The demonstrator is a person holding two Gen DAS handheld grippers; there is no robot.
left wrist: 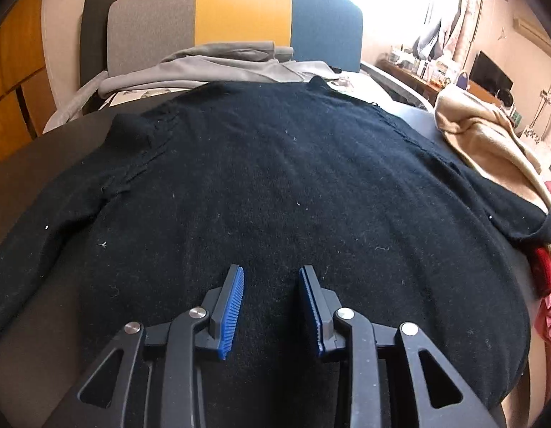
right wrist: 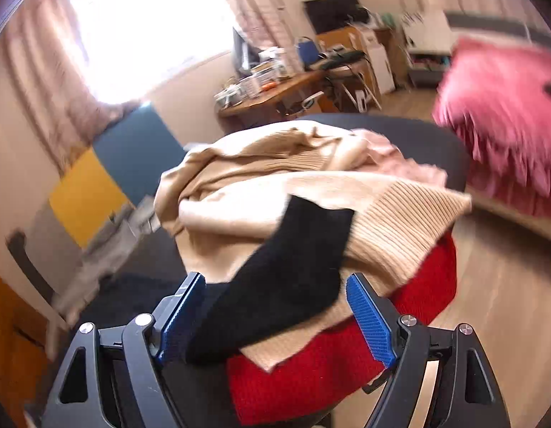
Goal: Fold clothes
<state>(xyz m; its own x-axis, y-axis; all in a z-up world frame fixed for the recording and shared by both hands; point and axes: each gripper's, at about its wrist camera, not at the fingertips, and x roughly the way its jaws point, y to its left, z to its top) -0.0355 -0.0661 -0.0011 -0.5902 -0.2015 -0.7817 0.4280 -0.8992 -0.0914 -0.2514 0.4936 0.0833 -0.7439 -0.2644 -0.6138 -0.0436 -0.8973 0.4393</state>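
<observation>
Behind the dark table (left wrist: pixel 43 164) no writing is readable. Left gripper (left wrist: pixel 272 306) is half-open above the black sweater (left wrist: pixel 275 164); right gripper (right wrist: pixel 275 317) stands wide around its sleeve (right wrist: pixel 286 267).

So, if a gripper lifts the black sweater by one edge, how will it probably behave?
The black sweater will likely sag and drape: it lies flat and limp on the table, and its sleeve droops over the beige sweater. It seems fairly light, a thin knit. The fuzzy, lint-catching surface should probably not slip between the ribbed pads.
</observation>
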